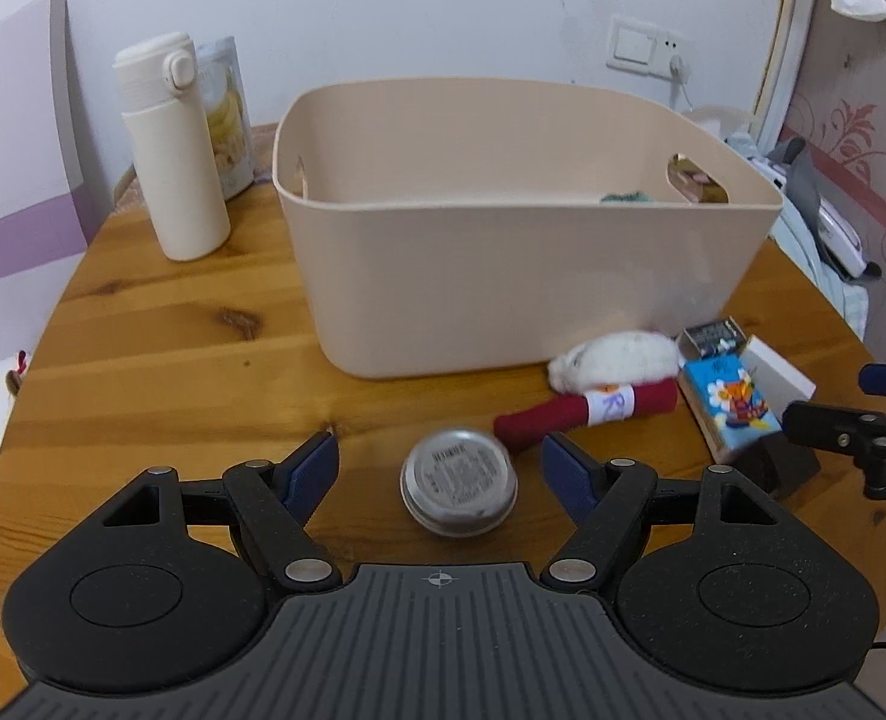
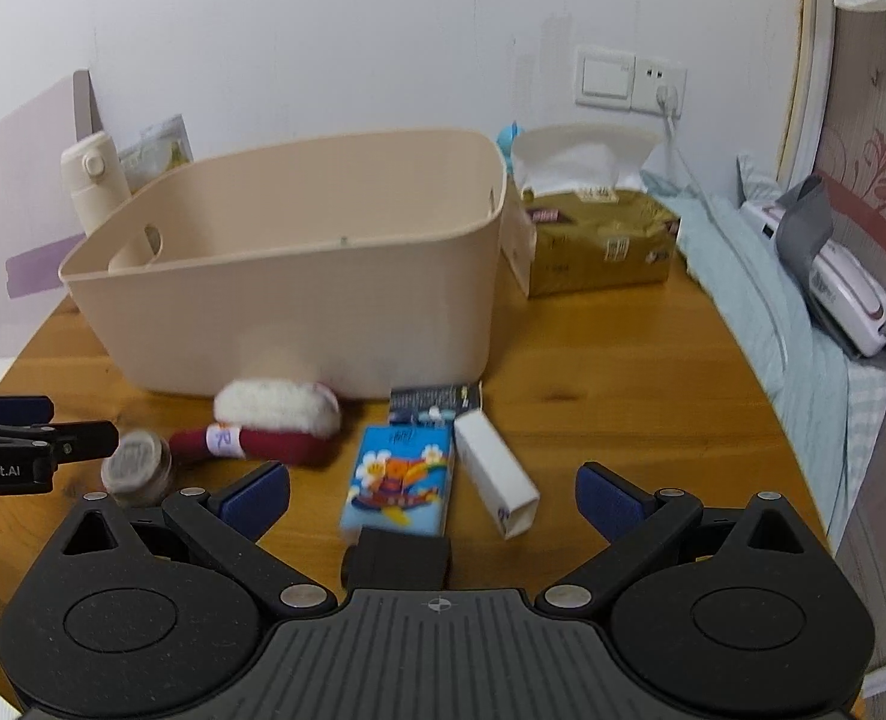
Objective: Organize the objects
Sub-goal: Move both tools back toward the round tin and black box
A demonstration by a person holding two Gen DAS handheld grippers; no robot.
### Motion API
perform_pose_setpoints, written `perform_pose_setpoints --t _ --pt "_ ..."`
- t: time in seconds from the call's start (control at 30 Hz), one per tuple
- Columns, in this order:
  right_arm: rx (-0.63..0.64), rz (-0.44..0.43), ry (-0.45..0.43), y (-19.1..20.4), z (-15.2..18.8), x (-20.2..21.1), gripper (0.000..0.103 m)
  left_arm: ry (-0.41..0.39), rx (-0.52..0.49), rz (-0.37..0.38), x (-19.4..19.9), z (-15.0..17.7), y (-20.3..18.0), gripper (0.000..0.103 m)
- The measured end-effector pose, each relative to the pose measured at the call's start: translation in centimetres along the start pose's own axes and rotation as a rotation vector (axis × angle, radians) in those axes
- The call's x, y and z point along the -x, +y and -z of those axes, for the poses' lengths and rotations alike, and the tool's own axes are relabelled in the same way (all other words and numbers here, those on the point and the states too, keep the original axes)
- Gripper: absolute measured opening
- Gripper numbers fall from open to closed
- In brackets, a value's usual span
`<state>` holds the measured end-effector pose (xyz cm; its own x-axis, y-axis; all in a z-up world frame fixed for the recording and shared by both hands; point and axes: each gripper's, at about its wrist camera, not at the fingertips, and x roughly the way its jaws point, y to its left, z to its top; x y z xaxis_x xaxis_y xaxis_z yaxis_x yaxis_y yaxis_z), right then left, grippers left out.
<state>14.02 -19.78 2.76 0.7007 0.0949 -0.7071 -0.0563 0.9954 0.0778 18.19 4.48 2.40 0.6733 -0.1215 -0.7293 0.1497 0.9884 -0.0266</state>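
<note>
Wooden table [image 1: 143, 330], beige bin [image 1: 502, 276] ahead of both my grippers. Left gripper [image 1: 441, 471] pitched down, jaws spread, holding nothing; round tin [image 1: 459, 483] sits between its fingers. Right gripper [image 2: 432, 498] pitched down, spread wide, empty; blue cartoon box [image 2: 399, 483] between its fingers, white box [image 2: 496, 483] beside.

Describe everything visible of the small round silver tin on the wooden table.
The small round silver tin is a low, flat metal-looking container with a grey printed label on its upward face, text too blurred to read, and a seam round its side. It lies flat and closed on the round wooden table, in front of the beige plastic bin, left of the dark red fabric roll. It sits between the open left gripper fingers, untouched.
</note>
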Motion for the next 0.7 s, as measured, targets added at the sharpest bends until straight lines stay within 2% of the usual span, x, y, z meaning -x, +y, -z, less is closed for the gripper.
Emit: perform_pose_setpoints --t 0.7 --pt "-0.049 -0.017 0.099 0.1 2.7 -3.0 0.103 0.081 -0.006 0.027 -2.8 2.2 -0.3 0.076"
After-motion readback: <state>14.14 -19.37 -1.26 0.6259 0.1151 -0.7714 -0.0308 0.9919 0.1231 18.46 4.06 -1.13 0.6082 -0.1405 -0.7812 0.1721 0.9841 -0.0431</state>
